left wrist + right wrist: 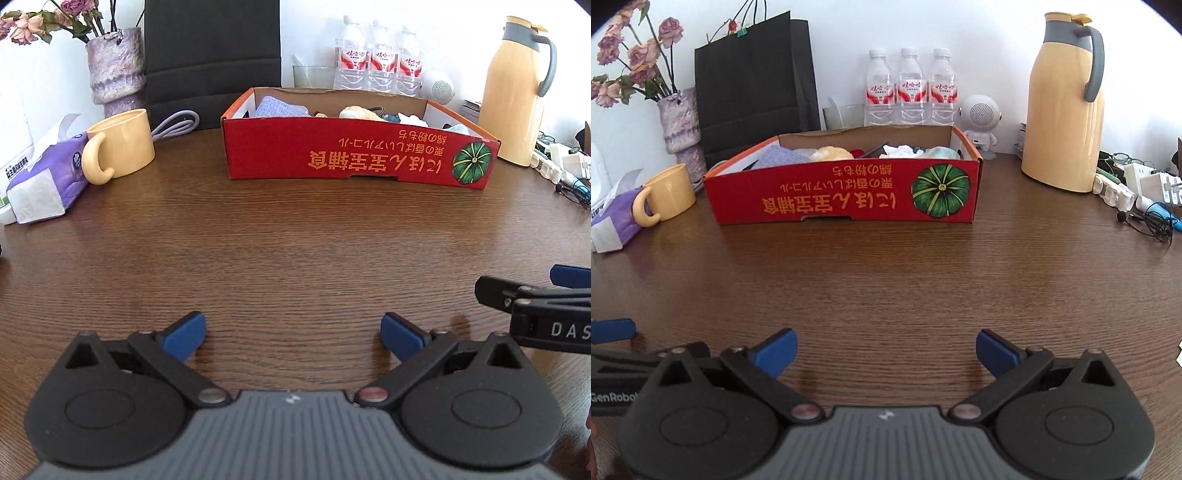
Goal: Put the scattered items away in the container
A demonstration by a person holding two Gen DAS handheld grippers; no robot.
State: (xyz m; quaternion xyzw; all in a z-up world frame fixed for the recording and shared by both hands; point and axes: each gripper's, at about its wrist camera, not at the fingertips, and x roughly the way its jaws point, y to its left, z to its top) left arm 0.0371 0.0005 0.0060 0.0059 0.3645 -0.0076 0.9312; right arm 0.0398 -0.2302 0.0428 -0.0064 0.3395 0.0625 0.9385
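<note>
Left gripper point(293, 334) – jaws spread wide, nothing btwn the blue pads, low over bare wooden table point(295, 240). Right gripper point(885, 352) same: wide open, empty, just beside the left one; each shows at the edge of the other's view.

Straight ahead, well apart from both: red cardboard box point(846, 195), the container, already holding stuff – blue cloth point(779, 157), a pale yellow lump, white crumpled paper point(901, 149), other bits too small to tell. No loose items on the table btwn grippers and box, so tidying looks about done.

Risks from here: mug point(670, 192) & tissue pack point(48, 177) sit left of box, thermos point(1065, 103) and cable clutter point(1145, 206) right – a sloppy sweep could knock the mug or snag cables. Grippers side by side could also clash w/ each other.
</note>
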